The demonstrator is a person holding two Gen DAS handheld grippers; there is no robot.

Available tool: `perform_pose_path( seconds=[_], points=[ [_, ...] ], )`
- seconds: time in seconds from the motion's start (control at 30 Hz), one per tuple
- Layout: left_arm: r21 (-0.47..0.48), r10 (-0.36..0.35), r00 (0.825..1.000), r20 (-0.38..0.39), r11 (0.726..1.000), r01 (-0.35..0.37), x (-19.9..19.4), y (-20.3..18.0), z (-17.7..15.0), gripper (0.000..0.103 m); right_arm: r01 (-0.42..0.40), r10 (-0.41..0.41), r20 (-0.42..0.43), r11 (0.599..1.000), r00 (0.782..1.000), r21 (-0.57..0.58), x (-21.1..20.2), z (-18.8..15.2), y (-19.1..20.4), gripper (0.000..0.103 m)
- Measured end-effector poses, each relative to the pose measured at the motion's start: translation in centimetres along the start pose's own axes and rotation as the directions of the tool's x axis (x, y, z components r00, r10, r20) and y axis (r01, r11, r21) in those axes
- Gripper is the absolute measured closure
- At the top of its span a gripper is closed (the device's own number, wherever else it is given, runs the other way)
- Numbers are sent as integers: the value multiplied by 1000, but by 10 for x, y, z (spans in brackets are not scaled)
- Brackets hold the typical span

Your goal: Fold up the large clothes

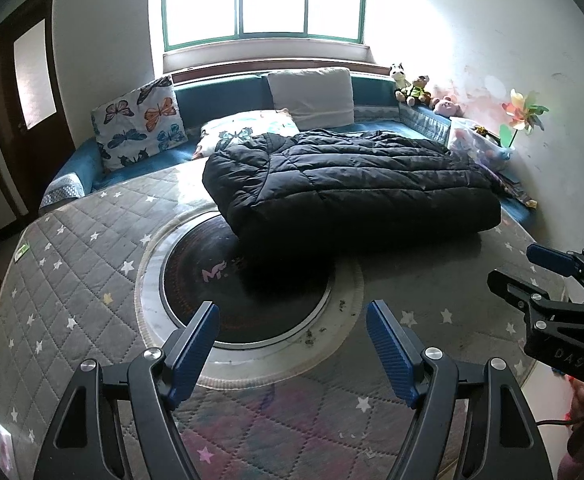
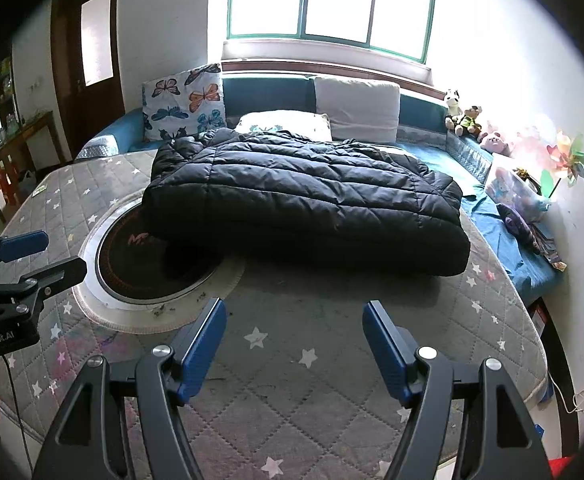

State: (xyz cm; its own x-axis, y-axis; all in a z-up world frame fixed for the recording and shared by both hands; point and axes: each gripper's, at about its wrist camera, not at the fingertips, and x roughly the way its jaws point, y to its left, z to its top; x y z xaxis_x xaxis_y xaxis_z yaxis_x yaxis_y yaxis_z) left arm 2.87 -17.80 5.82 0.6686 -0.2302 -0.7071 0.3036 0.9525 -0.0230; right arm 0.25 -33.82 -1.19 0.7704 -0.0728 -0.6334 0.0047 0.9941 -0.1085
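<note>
Both grippers, left (image 1: 292, 350) and right (image 2: 295, 346), hang released, holding nothing; I judge the black jacket (image 2: 307, 200) folded, seemingly in half. Next I'd check its far edge, hidden from me.

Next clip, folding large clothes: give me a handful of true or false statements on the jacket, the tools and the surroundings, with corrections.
1. The black puffer jacket lies folded on the grey star-patterned cover. True.
2. The left tool is clamped on the jacket. False: it is open, holds nothing, and is short of the jacket.
3. The right tool is open and holds nothing. True.
4. The jacket partly covers the round dark plate. True.
5. The butterfly cushion lies on top of the jacket. False: it leans against the sofa back, apart from the jacket.
</note>
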Motion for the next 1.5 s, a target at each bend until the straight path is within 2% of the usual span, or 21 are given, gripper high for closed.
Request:
perform_pose_path(
  seconds=[1.5],
  points=[
    [-3,1,1000,-7,1000,-2,4,1,-3,22,-19,19,-7,1000,1000,-10,4,0,2,26]
  ],
)
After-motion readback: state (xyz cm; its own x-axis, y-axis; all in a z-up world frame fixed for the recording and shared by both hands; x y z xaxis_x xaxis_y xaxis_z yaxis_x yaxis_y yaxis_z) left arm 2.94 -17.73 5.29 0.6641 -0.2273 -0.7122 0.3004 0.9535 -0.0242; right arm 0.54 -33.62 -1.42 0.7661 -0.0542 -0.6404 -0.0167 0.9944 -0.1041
